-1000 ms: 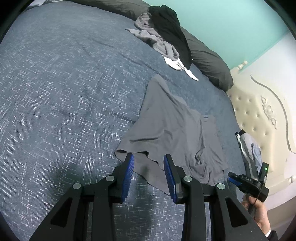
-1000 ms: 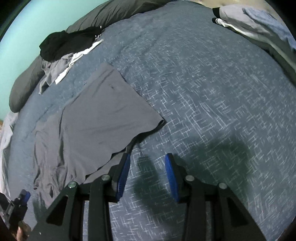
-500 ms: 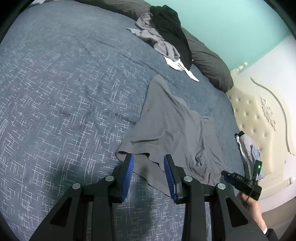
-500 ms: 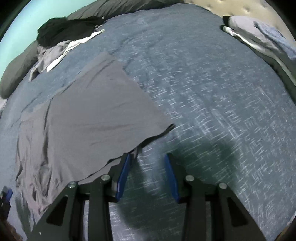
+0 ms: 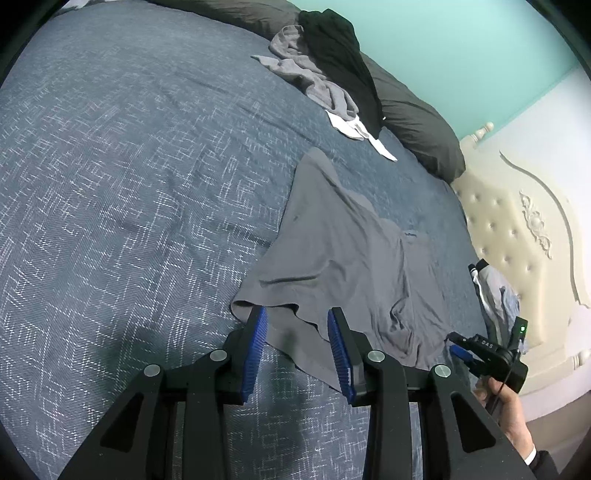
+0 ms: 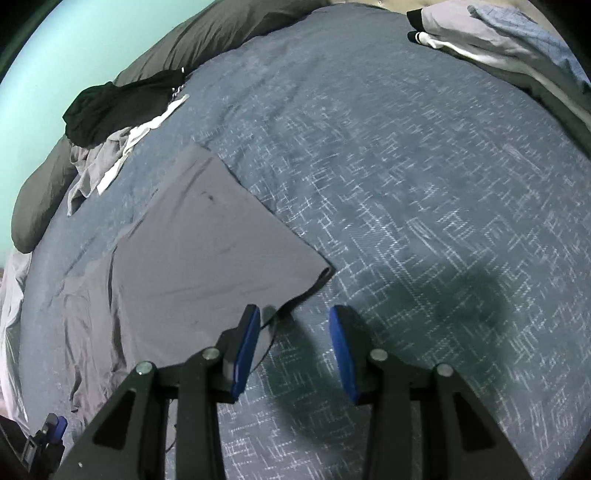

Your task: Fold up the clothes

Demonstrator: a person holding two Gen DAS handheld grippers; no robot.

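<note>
Both sets of jaws stand parted with nothing pinched between the blue pads. On the left, the left gripper (image 5: 297, 325) hovers over one corner of the flat grey cotton garment (image 5: 343, 251), whose wavy hem lies below and between its pads. That garment is spread on the dark blue bedspread with a white crosshatch weave (image 5: 129, 184). Further along the same hem, the right gripper (image 6: 295, 325) hangs above the garment's other corner, its left pad over the curled edge and its right pad over bare bedspread. Beyond, a pile of black, grey and white clothes (image 5: 328, 74) leans on a long dark grey pillow (image 5: 413, 125). At far right, folded pale clothes (image 6: 498, 33) sit near the bed's edge.
</note>
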